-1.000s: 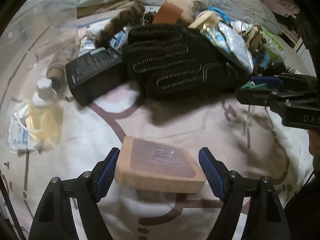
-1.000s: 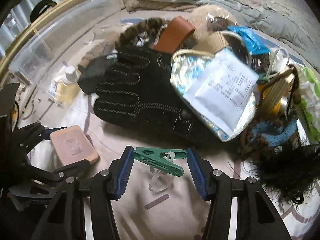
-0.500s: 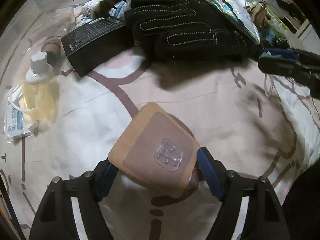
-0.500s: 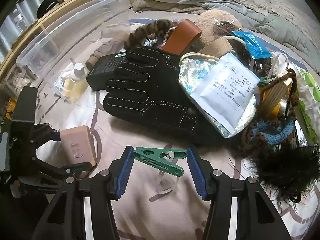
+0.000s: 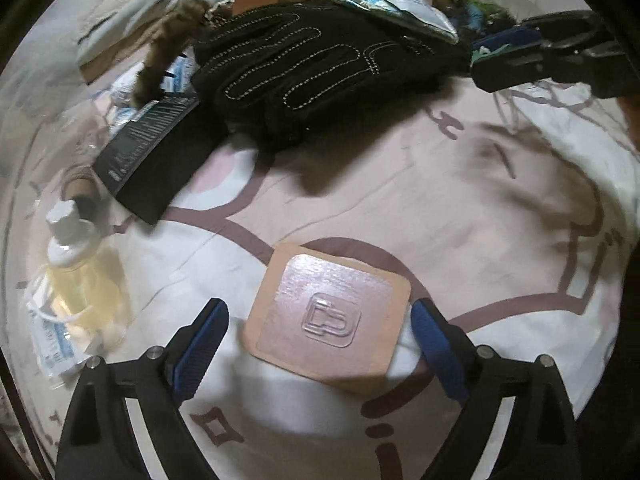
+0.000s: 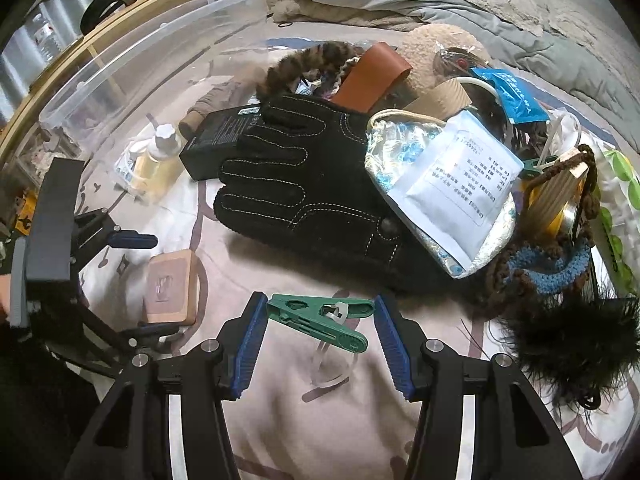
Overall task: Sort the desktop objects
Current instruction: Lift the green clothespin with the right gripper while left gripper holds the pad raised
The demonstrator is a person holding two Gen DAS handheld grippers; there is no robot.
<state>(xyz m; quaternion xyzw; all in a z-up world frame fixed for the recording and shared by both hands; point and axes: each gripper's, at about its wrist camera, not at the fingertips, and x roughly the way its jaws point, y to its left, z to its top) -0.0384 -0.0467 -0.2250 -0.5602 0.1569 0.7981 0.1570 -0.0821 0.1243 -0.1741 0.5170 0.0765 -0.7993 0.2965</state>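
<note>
A tan square block with a clear hook point(image 5: 330, 320) lies flat on the patterned sheet between the pads of my left gripper point(image 5: 320, 342), which is open and apart from it. It also shows in the right wrist view point(image 6: 172, 286). My right gripper point(image 6: 318, 334) is shut on a green clothes peg point(image 6: 320, 316) with a clear loop hanging under it, held above the sheet. My right gripper shows in the left wrist view point(image 5: 548, 52) at the upper right.
A black glove point(image 6: 304, 192) lies ahead, a black box point(image 6: 218, 140) and a bottle of yellow liquid point(image 6: 156, 160) to its left. A clear plastic bin point(image 6: 152, 52) stands at the back left. A pile of pouches, yarn and a black feathery tuft point(image 6: 572, 340) fills the right.
The left gripper opened and let go of the tan block, which now lies flat on the sheet. The right gripper kept holding the green peg nearly still.
</note>
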